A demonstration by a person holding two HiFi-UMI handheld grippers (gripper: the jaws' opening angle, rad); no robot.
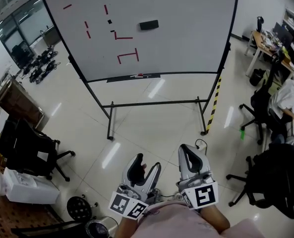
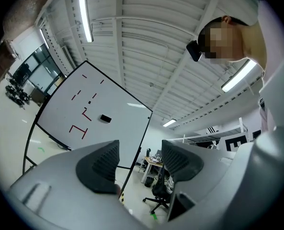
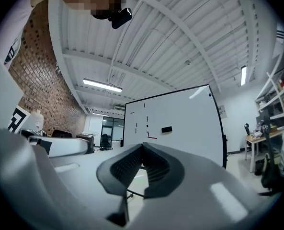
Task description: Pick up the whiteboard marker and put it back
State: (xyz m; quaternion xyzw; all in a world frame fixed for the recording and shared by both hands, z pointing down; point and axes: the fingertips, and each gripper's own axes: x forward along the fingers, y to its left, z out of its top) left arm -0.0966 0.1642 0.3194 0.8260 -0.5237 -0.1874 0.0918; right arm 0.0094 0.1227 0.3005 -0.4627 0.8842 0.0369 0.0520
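Observation:
A whiteboard [image 1: 186, 38] on a wheeled black stand faces me across the floor, with red strokes and a black eraser [image 1: 148, 25] on it. A thin marker [image 1: 139, 75] with a red end lies on the tray under the board. Both grippers are close to my body, well short of the board. My left gripper [image 1: 146, 169] is open with nothing between its jaws [image 2: 139, 159]. My right gripper [image 1: 191, 157] is shut and empty [image 3: 142, 151]. The board also shows in the left gripper view [image 2: 118, 128] and the right gripper view [image 3: 180, 114].
Black office chairs stand at the left [image 1: 30, 150] and right [image 1: 273, 180]. A seated person [image 1: 287, 98] and a cluttered desk [image 1: 268, 41] are at the far right. White boxes [image 1: 25, 187] sit at the lower left. A yellow-black striped leg [image 1: 214, 103] marks the stand's right side.

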